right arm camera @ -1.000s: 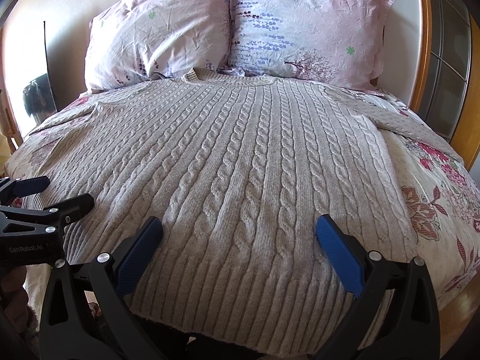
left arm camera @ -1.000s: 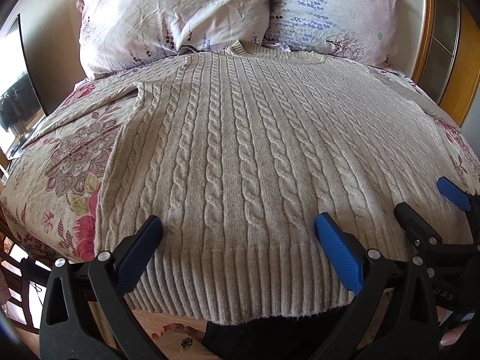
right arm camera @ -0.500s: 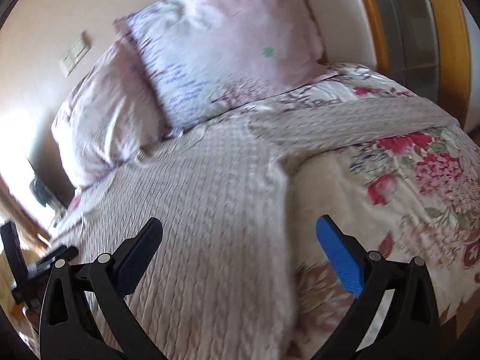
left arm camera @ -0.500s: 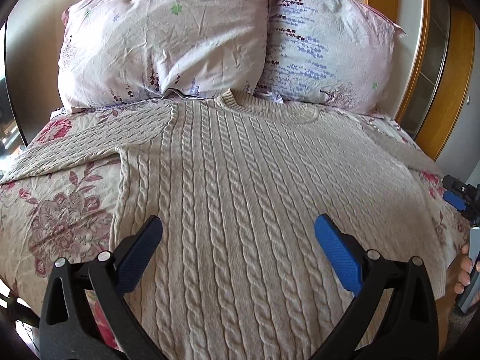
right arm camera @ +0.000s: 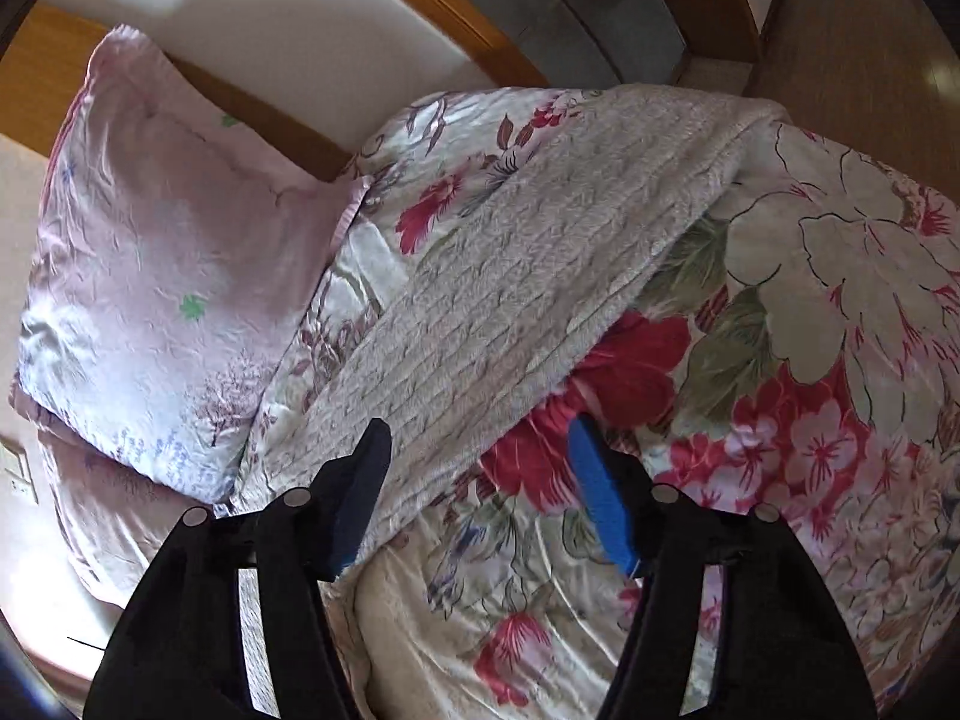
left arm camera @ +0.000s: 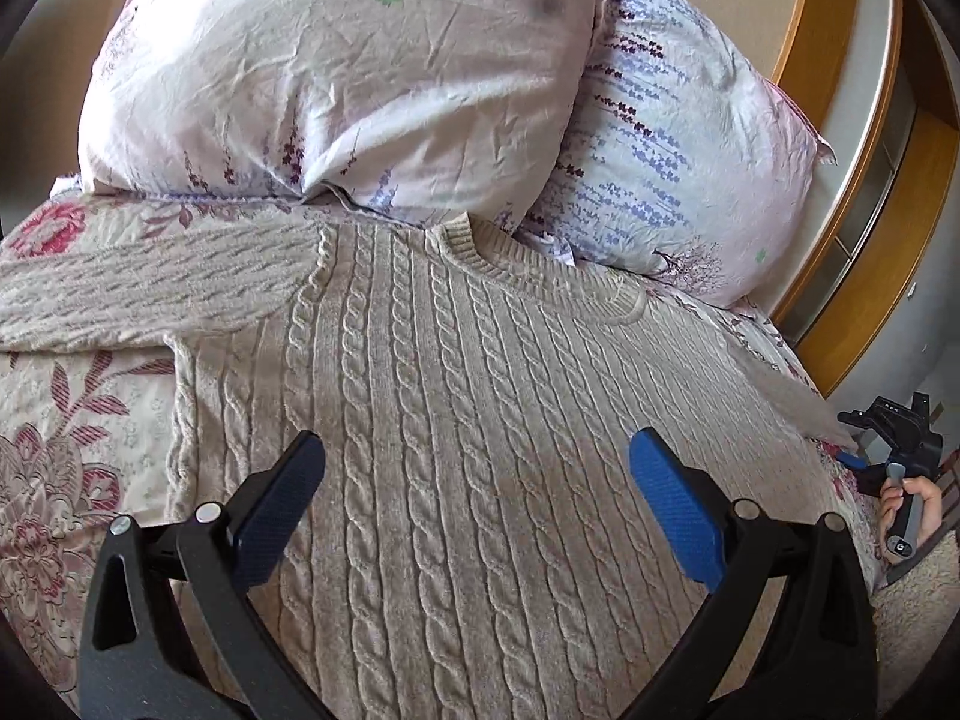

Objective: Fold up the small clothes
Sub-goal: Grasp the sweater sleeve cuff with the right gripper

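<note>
A beige cable-knit sweater (left arm camera: 456, 420) lies flat on the bed, collar toward the pillows, its left sleeve (left arm camera: 138, 294) stretched out to the left. My left gripper (left arm camera: 474, 498) is open and empty above the sweater's chest. The sweater's right sleeve (right arm camera: 528, 276) lies across the floral bedspread. My right gripper (right arm camera: 480, 480) is open, partly narrowed, and empty, with the sleeve's near part between its fingers. It also shows at the right edge of the left wrist view (left arm camera: 894, 444), held in a hand.
Two pink floral pillows (left arm camera: 336, 78) (left arm camera: 678, 168) lean at the head of the bed. A floral bedspread (right arm camera: 810, 360) covers the bed. A wooden headboard frame (left arm camera: 864, 192) runs along the right side.
My left gripper moved forward up the sweater toward the collar. My right gripper swung right, tilted over the right sleeve, and its jaws narrowed.
</note>
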A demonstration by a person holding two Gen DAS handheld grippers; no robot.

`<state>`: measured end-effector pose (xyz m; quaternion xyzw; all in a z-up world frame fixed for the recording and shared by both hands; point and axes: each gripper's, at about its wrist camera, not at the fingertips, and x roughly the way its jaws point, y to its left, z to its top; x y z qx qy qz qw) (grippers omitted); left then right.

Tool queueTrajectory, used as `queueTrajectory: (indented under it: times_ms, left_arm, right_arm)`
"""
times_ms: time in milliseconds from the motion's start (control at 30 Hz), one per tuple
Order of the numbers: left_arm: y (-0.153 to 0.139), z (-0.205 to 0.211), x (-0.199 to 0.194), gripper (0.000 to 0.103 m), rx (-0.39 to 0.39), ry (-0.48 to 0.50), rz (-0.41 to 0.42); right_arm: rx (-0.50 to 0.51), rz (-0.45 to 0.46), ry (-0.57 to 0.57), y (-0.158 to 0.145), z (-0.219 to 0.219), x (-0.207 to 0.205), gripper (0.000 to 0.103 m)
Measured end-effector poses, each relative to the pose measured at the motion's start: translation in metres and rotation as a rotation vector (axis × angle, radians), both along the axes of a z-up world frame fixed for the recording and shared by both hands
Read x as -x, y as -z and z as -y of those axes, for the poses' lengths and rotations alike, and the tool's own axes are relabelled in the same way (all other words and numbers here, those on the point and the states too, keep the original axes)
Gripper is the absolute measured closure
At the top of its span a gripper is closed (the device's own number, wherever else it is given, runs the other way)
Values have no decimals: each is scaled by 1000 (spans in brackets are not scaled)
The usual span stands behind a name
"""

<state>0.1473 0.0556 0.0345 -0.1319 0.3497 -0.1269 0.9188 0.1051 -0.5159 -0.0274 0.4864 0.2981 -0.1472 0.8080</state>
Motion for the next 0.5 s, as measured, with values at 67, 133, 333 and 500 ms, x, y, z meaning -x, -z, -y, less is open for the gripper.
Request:
queueTrajectory:
  times_ms: [67,133,333,500]
  left_arm:
    - [9,-4,-6,2,46,8,-41]
    - [17,-8,-12,2,85,17,-85]
    - [24,-18,-14,2,167,21,-109]
    - [24,-20,-14,2,181,24,-110]
  right_arm:
    - [-11,9,14,1,5,-3,44]
    - [-17,9,29,2,8,-7,50]
    - [20,0,62,6,11,-12,77]
    - [43,28,71,-3,9,-12,91]
